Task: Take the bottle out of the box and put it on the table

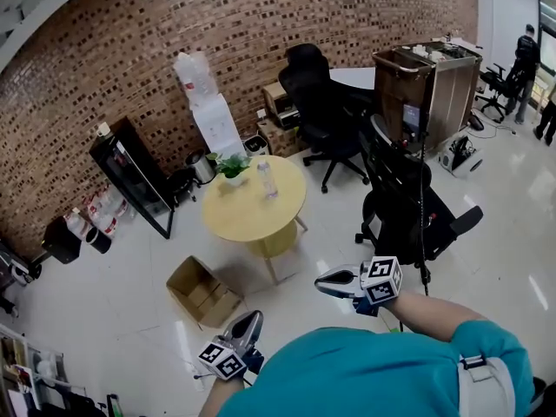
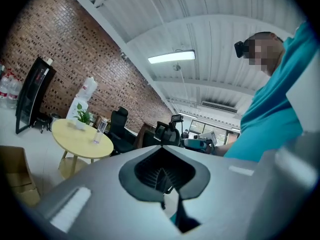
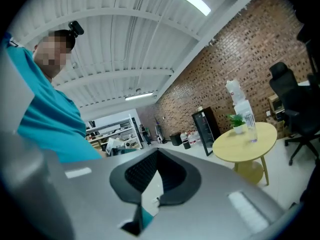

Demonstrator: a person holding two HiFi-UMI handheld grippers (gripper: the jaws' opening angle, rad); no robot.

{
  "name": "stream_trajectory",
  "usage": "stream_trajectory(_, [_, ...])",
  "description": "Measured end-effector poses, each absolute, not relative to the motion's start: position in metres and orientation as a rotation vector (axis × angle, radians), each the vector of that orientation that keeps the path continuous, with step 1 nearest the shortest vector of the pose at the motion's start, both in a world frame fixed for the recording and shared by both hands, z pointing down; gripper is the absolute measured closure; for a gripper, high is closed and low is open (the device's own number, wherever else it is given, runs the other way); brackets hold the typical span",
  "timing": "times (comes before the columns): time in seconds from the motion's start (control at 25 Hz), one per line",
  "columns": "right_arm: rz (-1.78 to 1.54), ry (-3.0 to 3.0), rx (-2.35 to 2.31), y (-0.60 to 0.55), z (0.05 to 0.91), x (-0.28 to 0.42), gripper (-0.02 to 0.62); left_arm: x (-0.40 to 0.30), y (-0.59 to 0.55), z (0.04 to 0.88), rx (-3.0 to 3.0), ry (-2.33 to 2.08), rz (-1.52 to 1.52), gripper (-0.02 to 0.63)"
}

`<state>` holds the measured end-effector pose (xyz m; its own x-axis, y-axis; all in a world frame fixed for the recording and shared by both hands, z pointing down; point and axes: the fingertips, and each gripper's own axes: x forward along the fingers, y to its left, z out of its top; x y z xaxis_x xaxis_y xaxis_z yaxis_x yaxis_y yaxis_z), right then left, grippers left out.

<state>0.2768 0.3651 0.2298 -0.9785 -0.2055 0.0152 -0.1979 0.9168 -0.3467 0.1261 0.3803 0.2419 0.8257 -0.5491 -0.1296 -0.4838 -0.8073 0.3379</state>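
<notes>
Left tool [image 1: 246, 325], right tool [image 1: 330, 281] closed; bottle [image 1: 268, 179] on table [image 1: 252, 220], beside plant [image 1: 233, 165].

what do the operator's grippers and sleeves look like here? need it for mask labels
The left gripper and right gripper match: smooth silver-grey tapered jaw shells with dark ribbed pads. Each carries a white cube with black square markers, the left cube and the right cube, with blue parts beneath. The person wears a teal shirt.

Bright, even light from ceiling strip lamps [image 2: 171, 57]; glossy floor [image 1: 512, 233] glares; fisheye edges bend and darken.
</notes>
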Motion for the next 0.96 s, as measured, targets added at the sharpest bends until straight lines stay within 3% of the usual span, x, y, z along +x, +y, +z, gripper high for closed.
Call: stream_trajectory(0.96, [-0.432, 3.124, -0.449, 0.346, 0.242, 0.267, 0.595, 0.107, 0.362, 0.238, 2.706, -0.802, -0.341, 0.606])
